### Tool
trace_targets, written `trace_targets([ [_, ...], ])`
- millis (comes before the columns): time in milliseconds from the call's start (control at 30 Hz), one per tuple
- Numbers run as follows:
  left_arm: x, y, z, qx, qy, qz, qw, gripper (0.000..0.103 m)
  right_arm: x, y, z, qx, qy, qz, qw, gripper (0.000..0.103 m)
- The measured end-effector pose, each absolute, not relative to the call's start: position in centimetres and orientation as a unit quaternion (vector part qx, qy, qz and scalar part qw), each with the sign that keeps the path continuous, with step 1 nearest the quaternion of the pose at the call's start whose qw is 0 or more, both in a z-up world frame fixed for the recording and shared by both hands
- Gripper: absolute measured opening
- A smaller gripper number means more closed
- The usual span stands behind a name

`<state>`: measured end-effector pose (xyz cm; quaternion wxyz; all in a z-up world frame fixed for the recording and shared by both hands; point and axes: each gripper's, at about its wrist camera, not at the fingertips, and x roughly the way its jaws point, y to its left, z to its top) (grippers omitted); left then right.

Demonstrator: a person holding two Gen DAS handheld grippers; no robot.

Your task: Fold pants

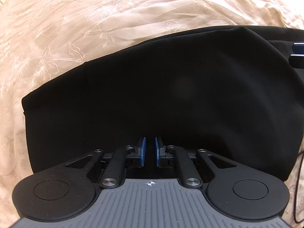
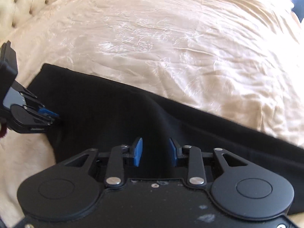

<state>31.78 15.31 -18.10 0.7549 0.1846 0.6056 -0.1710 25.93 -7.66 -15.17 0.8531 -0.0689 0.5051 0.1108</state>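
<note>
The black pants (image 1: 161,87) lie on a cream bedspread, folded over with a rounded fold running across; they also show in the right wrist view (image 2: 114,110). My left gripper (image 1: 150,142) has its blue pads close together with a narrow gap, and black cloth runs between them. It also appears at the left edge of the right wrist view (image 2: 55,116), at the pants' left end. My right gripper (image 2: 155,142) has a wider gap, and a raised ridge of black cloth stands between its pads. It shows at the right edge of the left wrist view (image 1: 298,51).
The cream embroidered bedspread (image 2: 171,47) stretches beyond the pants. A tufted headboard (image 2: 28,1) stands at the far left. A thin black cable (image 1: 298,186) hangs at the right edge of the left wrist view.
</note>
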Motion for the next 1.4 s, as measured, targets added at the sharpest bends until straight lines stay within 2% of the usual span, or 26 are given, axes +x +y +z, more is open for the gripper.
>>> trace_targets([
  [167, 32.3, 16.4, -17.9, 0.137, 0.618, -0.162, 0.757, 0.011, 29.6, -11.4, -16.7, -0.165, 0.503, 0.130, 0.838, 0.035],
  [367, 31.0, 15.9, -17.9, 0.153, 0.608, -0.156, 0.763, 0.011, 31.5, -14.0, -19.6, -0.248, 0.544, 0.205, 0.775, 0.036],
  [467, 31.3, 15.8, -17.8, 0.153, 0.610, -0.148, 0.764, 0.011, 31.8, -14.6, -20.5, -0.250, 0.547, 0.234, 0.764, 0.040],
  [600, 31.4, 16.0, -17.7, 0.145, 0.610, -0.142, 0.766, 0.011, 32.9, -15.8, -21.2, -0.206, 0.574, 0.243, 0.754, 0.040],
  [633, 31.5, 16.1, -17.6, 0.143, 0.610, -0.142, 0.767, 0.011, 33.1, -16.2, -21.2, -0.191, 0.580, 0.243, 0.753, 0.039],
  [667, 31.6, 16.2, -17.5, 0.142, 0.609, -0.141, 0.767, 0.011, 33.3, -16.5, -21.1, -0.177, 0.586, 0.242, 0.753, 0.033],
  [700, 31.7, 16.2, -17.5, 0.141, 0.609, -0.141, 0.768, 0.011, 33.3, -16.8, -21.0, -0.164, 0.591, 0.243, 0.752, 0.011],
  [733, 31.6, 16.3, -17.5, 0.140, 0.608, -0.141, 0.768, 0.011, 33.3, -16.9, -20.9, -0.162, 0.594, 0.243, 0.750, 0.004],
  [833, 31.6, 16.6, -17.3, 0.137, 0.606, -0.141, 0.771, 0.011, 32.2, -16.4, -19.6, -0.201, 0.568, 0.253, 0.757, 0.002],
  [1000, 31.2, 17.1, -17.1, 0.136, 0.599, -0.144, 0.775, 0.011, 32.8, -17.0, -17.2, -0.227, 0.522, 0.200, 0.797, 0.002],
  [1233, 31.9, 17.7, -15.8, 0.154, 0.578, -0.138, 0.789, 0.011, 33.8, -15.9, -21.3, -0.239, 0.548, 0.181, 0.781, 0.004],
  [1333, 33.2, 18.6, -15.9, 0.167, 0.568, -0.129, 0.795, 0.011, 33.9, -16.0, -21.2, -0.227, 0.543, 0.154, 0.794, 0.010],
  [1367, 33.8, 18.9, -16.2, 0.174, 0.568, -0.123, 0.795, 0.011, 34.0, -16.0, -21.0, -0.225, 0.540, 0.141, 0.799, 0.021],
  [1400, 34.5, 19.3, -16.6, 0.178, 0.567, -0.121, 0.795, 0.011, 33.9, -16.0, -20.4, -0.220, 0.534, 0.126, 0.806, 0.024],
])
